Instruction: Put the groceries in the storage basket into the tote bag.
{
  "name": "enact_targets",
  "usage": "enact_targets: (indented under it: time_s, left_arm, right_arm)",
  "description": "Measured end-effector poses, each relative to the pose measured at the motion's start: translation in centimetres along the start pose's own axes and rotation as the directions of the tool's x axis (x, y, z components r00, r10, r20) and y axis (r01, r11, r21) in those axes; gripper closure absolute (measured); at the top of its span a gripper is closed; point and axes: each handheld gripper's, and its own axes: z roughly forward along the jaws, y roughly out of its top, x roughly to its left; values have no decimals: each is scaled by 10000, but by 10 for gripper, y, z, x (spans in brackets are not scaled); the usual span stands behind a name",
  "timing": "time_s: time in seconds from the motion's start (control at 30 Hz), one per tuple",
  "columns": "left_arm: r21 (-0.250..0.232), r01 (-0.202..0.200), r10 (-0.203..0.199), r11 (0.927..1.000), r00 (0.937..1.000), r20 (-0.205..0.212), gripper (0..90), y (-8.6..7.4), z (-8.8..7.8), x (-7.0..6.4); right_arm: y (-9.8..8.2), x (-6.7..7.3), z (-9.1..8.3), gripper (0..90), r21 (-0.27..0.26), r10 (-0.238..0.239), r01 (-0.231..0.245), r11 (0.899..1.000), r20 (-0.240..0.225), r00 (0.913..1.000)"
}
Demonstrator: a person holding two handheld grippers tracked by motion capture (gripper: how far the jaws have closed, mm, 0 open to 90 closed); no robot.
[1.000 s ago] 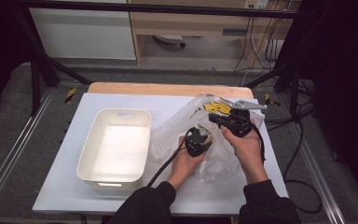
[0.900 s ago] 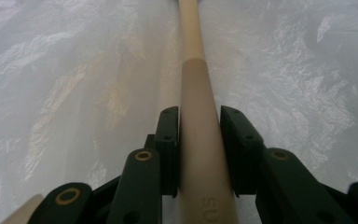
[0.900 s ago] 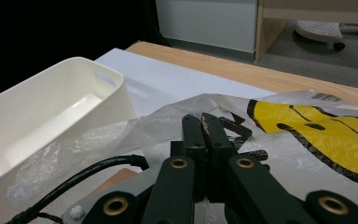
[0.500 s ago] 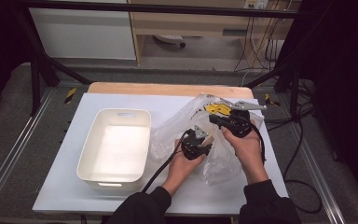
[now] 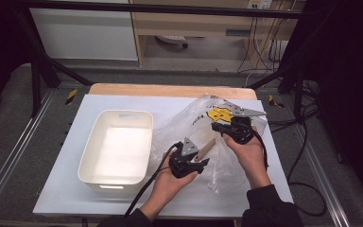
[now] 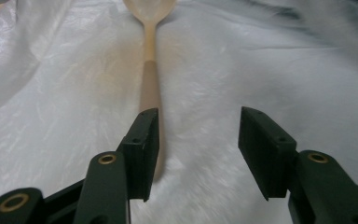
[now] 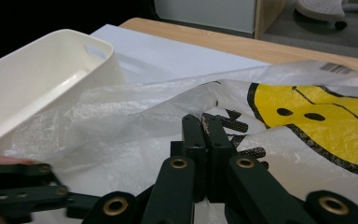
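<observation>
A clear plastic bag (image 5: 196,125) with a yellow smiley print lies crumpled on the table's right half. My right gripper (image 5: 217,127) is shut on a fold of the bag (image 7: 135,107) and holds that edge up, its jaws (image 7: 204,122) pressed together on the film. A wooden spoon (image 6: 150,79) lies lengthwise ahead of my left gripper (image 6: 198,121), its bowl hazy as if under film. The handle end rests beside the left pad. The left jaws have just been opening and do not press on the spoon. From above, the handle (image 5: 205,148) pokes out just past the left gripper (image 5: 199,160).
A white plastic bin (image 5: 93,156) stands left of the bag, and its wall (image 7: 37,70) is close to the right gripper's left side. The white tabletop (image 5: 264,189) meets a wooden strip (image 5: 170,90) at the far edge. Cables trail off the right side.
My left gripper has drawn back toward the person and slightly left, away from the bag's middle. The wooden handle now shows in front of it. The right gripper has stayed put.
</observation>
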Motion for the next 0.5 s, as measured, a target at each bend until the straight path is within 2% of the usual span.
enact_targets:
  time_s: [0.13,0.27,0.33,0.4,0.5]
  left_arm:
    - [-59,171,-169,9998,9995,271,444,1,-22,-1]
    - [-606,473,-451,9970,9983,373,425,7,-42,2]
    - [-852,329,-314,9958,9993,188,391,11,-49,4]
    - [-803,220,-231,9965,9997,-129,355,12,-56,7]
    - [-798,465,-497,9957,9980,-387,305,11,-63,14]
  right_arm:
    - [-9,4,4,900,294,6,-7,9996,46,10000]
    - [-21,6,6,900,650,37,-43,9979,87,10000]
    - [-29,5,6,900,778,39,-48,9970,108,9999]
    - [-37,5,6,900,926,167,-177,9955,116,9998]
    - [-48,5,8,900,1232,234,-253,9921,164,9996]
